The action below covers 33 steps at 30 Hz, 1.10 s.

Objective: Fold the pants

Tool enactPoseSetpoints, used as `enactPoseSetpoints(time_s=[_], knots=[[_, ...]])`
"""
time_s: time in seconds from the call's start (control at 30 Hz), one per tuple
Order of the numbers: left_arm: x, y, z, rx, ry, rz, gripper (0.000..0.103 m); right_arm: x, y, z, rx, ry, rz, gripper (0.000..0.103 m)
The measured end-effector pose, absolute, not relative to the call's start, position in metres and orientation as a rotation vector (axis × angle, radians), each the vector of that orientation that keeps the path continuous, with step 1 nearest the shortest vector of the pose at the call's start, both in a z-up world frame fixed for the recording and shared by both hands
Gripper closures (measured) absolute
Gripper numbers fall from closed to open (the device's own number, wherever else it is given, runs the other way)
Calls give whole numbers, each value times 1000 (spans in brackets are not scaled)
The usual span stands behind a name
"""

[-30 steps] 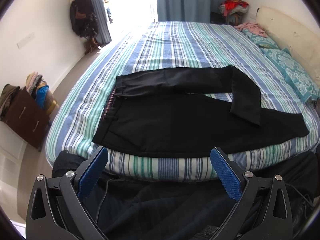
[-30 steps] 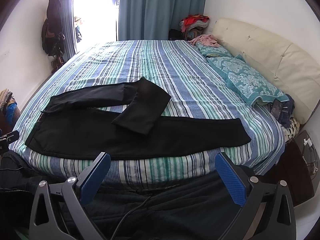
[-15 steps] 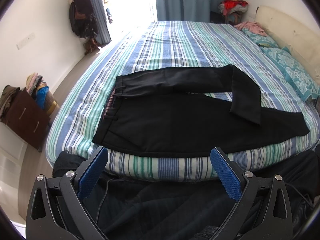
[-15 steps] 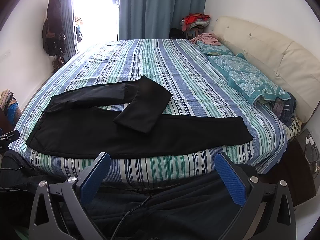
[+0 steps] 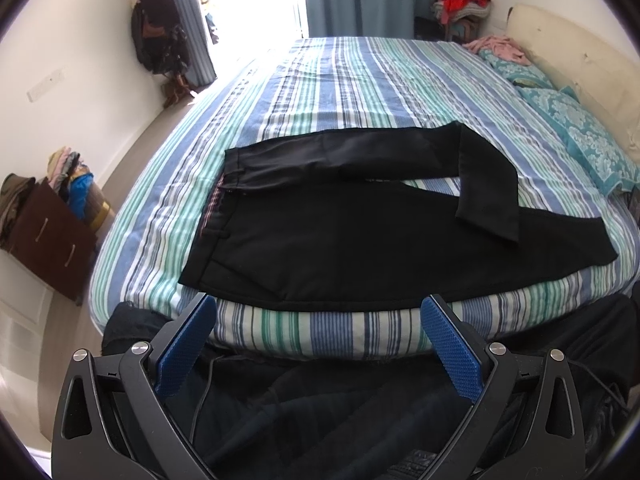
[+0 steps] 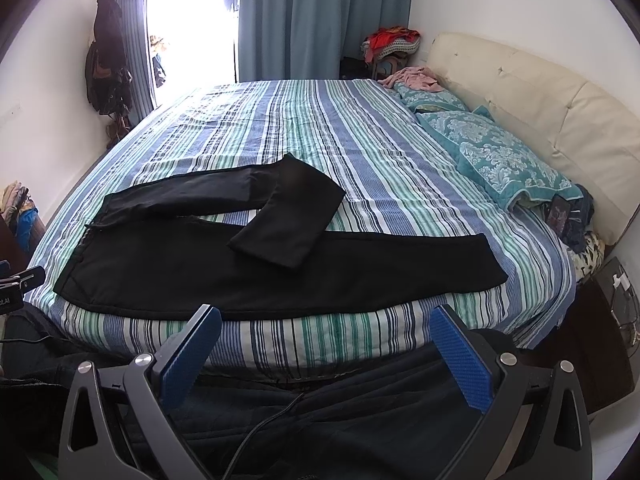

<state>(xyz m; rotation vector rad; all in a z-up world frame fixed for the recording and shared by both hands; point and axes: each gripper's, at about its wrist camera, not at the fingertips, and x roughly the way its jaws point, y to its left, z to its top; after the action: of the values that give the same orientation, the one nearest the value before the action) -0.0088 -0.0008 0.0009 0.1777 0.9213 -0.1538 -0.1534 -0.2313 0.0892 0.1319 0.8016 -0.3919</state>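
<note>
Both grippers, left (image 5: 318,344) and right (image 6: 328,354), wide open, empty, held back off the bed (image 6: 320,128). Pants (image 6: 200,268) flat at 12 o'clock, far leg doubled back; likely lining up the first grab.

Black pants (image 5: 360,236) lie on the striped bed (image 5: 340,80); left tongs (image 5: 318,320) gape empty.

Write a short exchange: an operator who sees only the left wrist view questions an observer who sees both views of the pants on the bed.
Operator: Is the right gripper holding anything?
Observer: No. The right gripper is open, its jaws wide apart and not touching the pants.
Operator: What lies beyond the pillow at the right edge of the bed?
Observer: What looks like a phone rests on dark clothes, just past the teal pillow.
</note>
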Motion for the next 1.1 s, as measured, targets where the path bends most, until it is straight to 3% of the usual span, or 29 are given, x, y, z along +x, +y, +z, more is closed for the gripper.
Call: enactPoseSetpoints(time_s=[0.93, 1.1], knots=[[-5, 1, -7, 189, 947, -142, 1, -144, -227, 77, 148, 849, -334, 0], [-4, 3, -8, 183, 947, -142, 1, -144, -227, 82, 152, 759, -251, 0]])
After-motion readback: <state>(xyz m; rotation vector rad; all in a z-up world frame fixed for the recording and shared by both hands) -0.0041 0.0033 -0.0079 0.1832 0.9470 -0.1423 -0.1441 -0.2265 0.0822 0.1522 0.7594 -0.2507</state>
